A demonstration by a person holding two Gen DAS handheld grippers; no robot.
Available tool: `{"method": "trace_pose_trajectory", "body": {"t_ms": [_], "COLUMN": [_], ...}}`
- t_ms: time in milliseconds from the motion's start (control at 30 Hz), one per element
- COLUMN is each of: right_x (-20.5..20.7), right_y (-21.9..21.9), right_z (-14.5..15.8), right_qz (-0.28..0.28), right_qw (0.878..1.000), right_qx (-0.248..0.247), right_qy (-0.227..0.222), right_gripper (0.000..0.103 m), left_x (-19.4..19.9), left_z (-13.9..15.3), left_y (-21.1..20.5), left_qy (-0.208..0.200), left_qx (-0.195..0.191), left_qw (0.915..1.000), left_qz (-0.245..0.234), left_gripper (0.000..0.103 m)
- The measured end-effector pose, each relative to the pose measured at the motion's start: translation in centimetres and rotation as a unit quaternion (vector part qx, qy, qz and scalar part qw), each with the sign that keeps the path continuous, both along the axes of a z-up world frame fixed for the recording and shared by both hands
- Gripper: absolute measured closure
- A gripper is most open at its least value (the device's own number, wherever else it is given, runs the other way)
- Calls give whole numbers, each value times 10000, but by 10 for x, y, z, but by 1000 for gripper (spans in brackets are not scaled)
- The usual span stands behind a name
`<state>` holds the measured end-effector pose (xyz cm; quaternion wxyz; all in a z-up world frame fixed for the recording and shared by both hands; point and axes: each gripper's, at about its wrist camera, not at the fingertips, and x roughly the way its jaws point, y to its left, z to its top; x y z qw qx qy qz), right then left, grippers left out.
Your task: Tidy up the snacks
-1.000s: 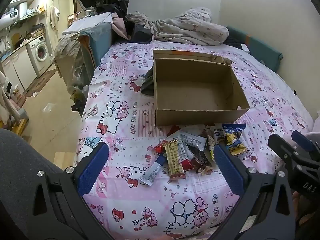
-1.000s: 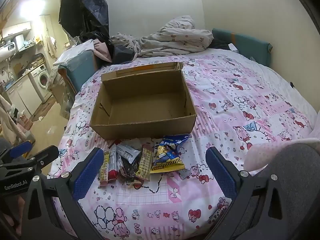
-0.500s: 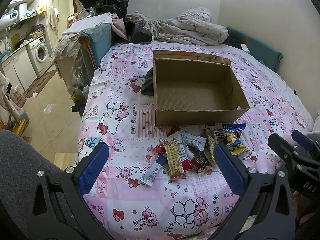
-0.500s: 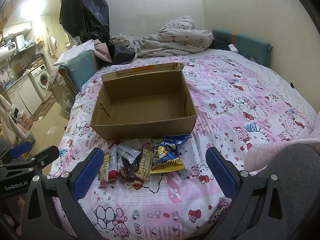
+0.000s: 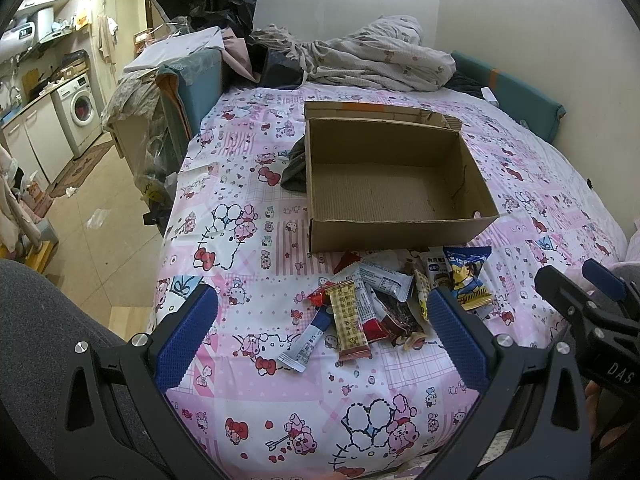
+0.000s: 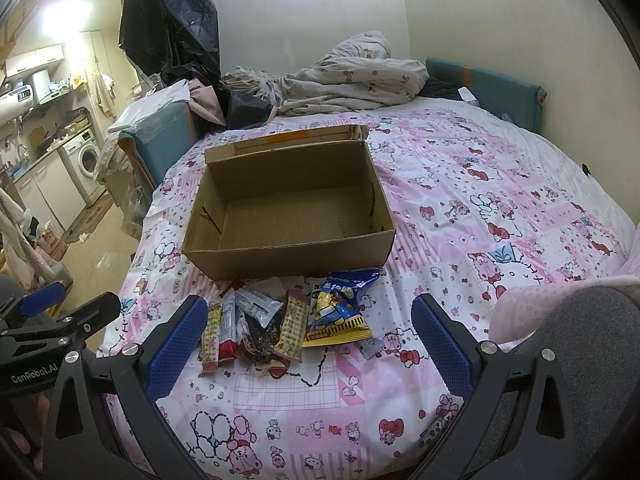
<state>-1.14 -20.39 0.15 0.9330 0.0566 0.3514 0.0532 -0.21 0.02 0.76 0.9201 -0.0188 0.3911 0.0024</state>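
An empty cardboard box [image 5: 396,230] [image 6: 288,258] sits on the pink patterned bedspread. Just in front of it lies a pile of snack packets [image 5: 380,300] [image 6: 264,320]: a blue and yellow bag [image 5: 466,276] [image 6: 340,308], a tan checked bar [image 5: 348,322] [image 6: 294,328], a white and blue stick [image 5: 308,340] and several more wrappers. My left gripper [image 5: 322,338] hovers open near the front of the pile, nothing between its blue pads. My right gripper [image 6: 306,342] is open too, above the near edge of the pile. Each gripper shows at the side of the other's view.
The bed's left edge [image 5: 168,248] drops to a tiled floor. A teal bin [image 5: 200,84] stands beside the bed. Crumpled bedding [image 5: 372,60] and dark clothes lie behind the box; a dark cloth [image 5: 294,168] is at its left side. A wall runs along the right.
Both views have shifted very slightly toward the box and snacks. Nothing on the bed has moved and both grippers remain open.
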Motion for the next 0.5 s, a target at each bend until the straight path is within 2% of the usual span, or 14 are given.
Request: {"method": "trace_pose_trajectory", "body": {"t_ms": [500], "right_x": [0], "right_y": [2], "right_z": [0], "right_qz": [17], "right_qw": [10000], "right_qx": [17], "right_qy": [-2], "right_gripper": [0], "left_x": [0], "left_z": [4], "left_y": [-2], "left_qy": [-20], "left_qx": [19], "left_qw": [10000], "left_qz": [-9], "left_gripper": [0]}}
